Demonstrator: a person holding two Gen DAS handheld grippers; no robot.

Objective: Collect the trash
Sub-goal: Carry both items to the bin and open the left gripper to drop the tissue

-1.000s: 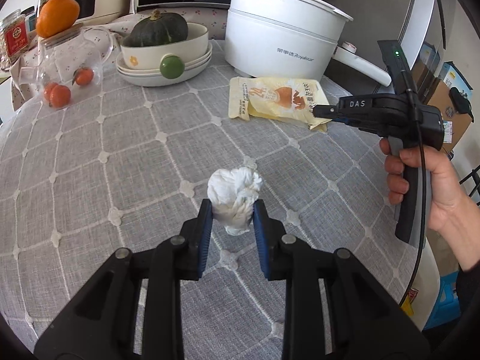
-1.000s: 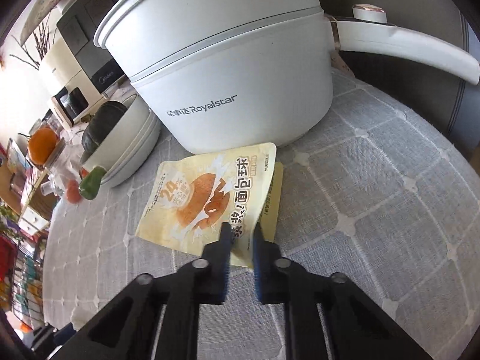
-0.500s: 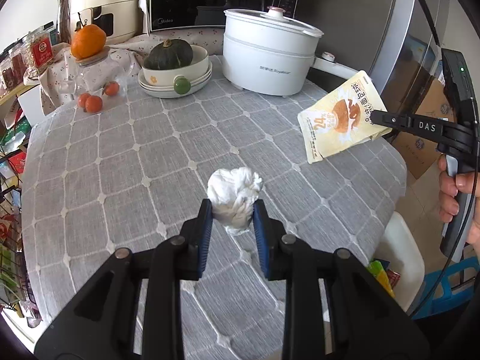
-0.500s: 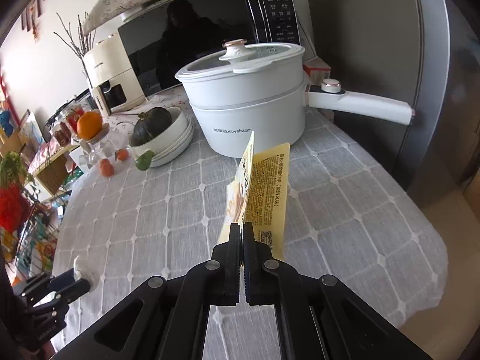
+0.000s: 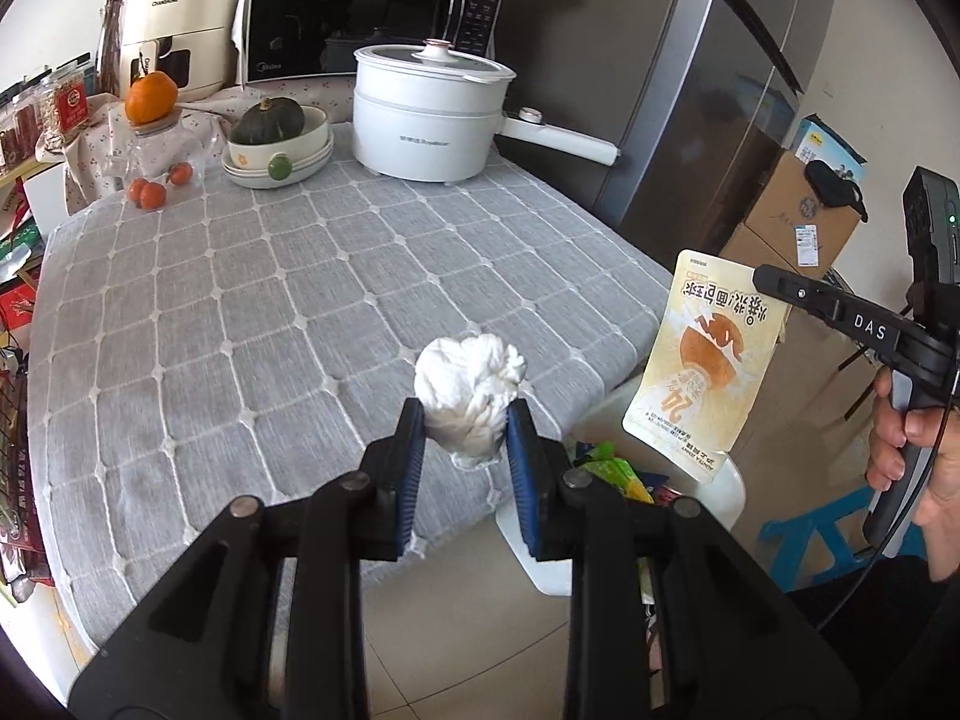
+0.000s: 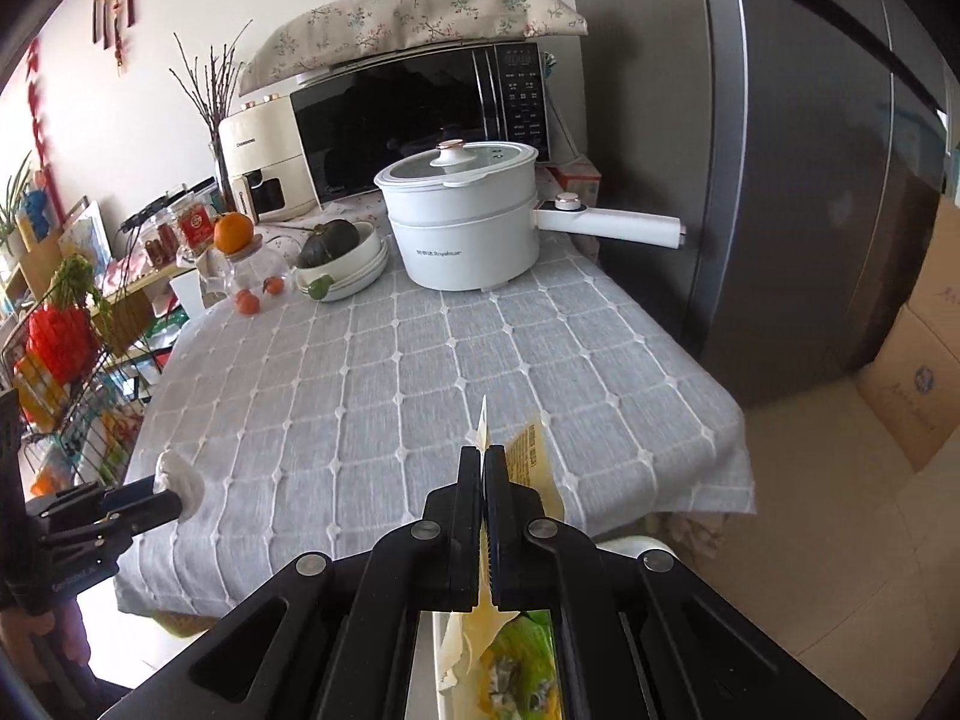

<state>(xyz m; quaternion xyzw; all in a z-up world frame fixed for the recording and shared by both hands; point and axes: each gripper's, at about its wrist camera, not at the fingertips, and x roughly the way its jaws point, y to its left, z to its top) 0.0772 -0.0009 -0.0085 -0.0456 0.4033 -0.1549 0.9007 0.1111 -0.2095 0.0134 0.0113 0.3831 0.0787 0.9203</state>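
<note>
My left gripper [image 5: 465, 423] is shut on a crumpled white tissue ball [image 5: 469, 391], held in the air above the near edge of the grey checked tablecloth [image 5: 270, 312]. To its right my right gripper [image 5: 761, 276] is shut on a yellow snack packet [image 5: 708, 372], which hangs over a white trash bin [image 5: 729, 489] holding colourful wrappers. In the right wrist view the gripper [image 6: 483, 456] pinches the packet [image 6: 534, 465] edge-on, with the bin's contents [image 6: 516, 654] below. The left gripper [image 6: 171, 495] and tissue ball [image 6: 180, 477] show at lower left.
At the table's far end stand a white electric pot [image 5: 429, 120] with a long handle, a bowl with a green squash [image 5: 270, 123], a glass jar topped by an orange [image 5: 151, 99] and small tomatoes [image 5: 153, 192]. A grey fridge [image 5: 720, 78], cardboard boxes [image 5: 798, 216] and a blue stool [image 5: 816, 540] are on the right.
Both grippers pulled back and rose away from the table's middle toward its near edge. The right one closed on the snack packet, lifted it off the cloth and carried it over the bin.
</note>
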